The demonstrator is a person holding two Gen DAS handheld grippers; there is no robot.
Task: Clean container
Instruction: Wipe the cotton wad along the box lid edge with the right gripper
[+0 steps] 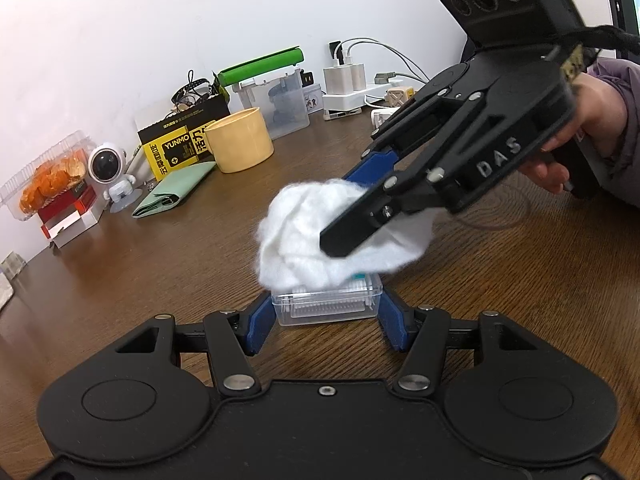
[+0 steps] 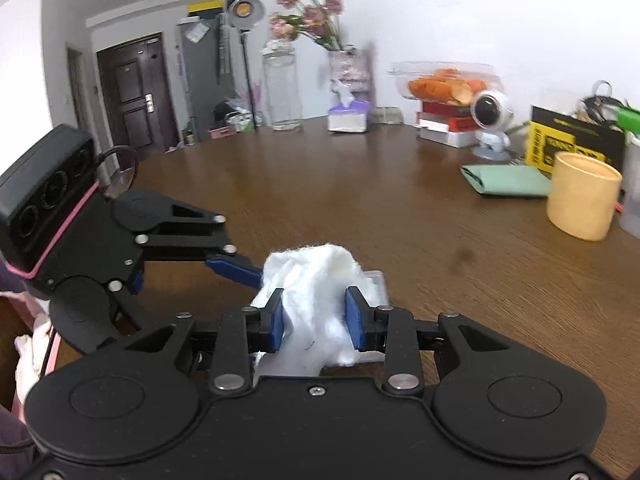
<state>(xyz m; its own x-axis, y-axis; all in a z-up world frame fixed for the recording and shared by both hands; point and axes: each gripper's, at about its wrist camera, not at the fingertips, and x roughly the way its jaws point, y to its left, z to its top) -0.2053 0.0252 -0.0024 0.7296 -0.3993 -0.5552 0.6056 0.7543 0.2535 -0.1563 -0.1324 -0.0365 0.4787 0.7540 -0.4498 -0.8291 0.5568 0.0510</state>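
Note:
A small clear plastic container (image 1: 326, 306) with thin sticks inside stands on the brown wooden table (image 1: 160, 264). My left gripper (image 1: 325, 314) is shut on the container, one blue pad on each side. My right gripper (image 2: 316, 316) is shut on a white fluffy cloth (image 2: 316, 280) and presses it on the container's top. In the left wrist view the right gripper (image 1: 352, 216) comes in from the upper right, and the cloth (image 1: 304, 240) covers most of the lid. In the right wrist view only a corner of the container (image 2: 376, 278) shows past the cloth, and the left gripper's blue finger (image 2: 236, 268) reaches in from the left.
Along the wall stand a yellow cup (image 1: 240, 140), a green pouch (image 1: 172, 194), a yellow-black box (image 1: 176, 148), a small white robot figure (image 1: 112, 172), a snack tray on boxes (image 1: 52, 188) and a power strip (image 1: 352, 96). A tissue box (image 2: 348, 116) and vase stand far off.

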